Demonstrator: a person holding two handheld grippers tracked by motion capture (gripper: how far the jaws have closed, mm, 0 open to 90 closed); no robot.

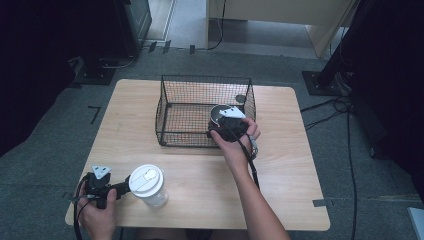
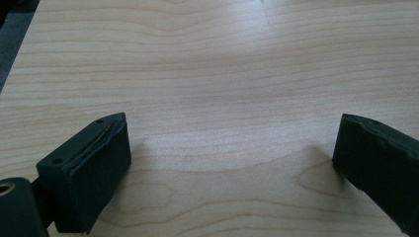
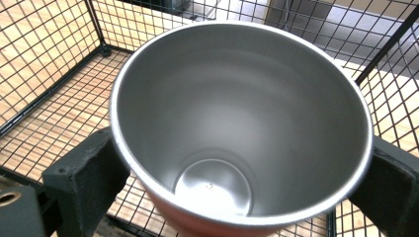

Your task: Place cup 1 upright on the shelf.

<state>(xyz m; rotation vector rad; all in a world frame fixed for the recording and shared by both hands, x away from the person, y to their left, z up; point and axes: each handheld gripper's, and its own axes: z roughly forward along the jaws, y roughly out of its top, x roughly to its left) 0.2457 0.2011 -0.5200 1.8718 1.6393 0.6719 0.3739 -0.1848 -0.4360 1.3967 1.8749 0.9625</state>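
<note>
A steel cup (image 3: 237, 108), empty with an orange outside, is held inside the black wire basket (image 1: 186, 134) near its front right corner. My right gripper (image 3: 242, 155) is shut on the cup, one jaw pressing each side. From above, the cup (image 1: 218, 112) sits under the right gripper (image 1: 220, 120) and the person's hand. A white lidded cup (image 1: 147, 185) stands near the table's front left. My left gripper (image 1: 122, 189) sits just left of it, apart from it. Its jaws are wide open over bare wood, and the left gripper (image 2: 232, 133) has nothing between them.
The basket's mesh floor (image 3: 49, 64) is bare to the left of the cup. The light wooden table (image 1: 290, 165) has open room at the front right. Cables (image 1: 325, 107) and dark stands lie on the floor beyond the table.
</note>
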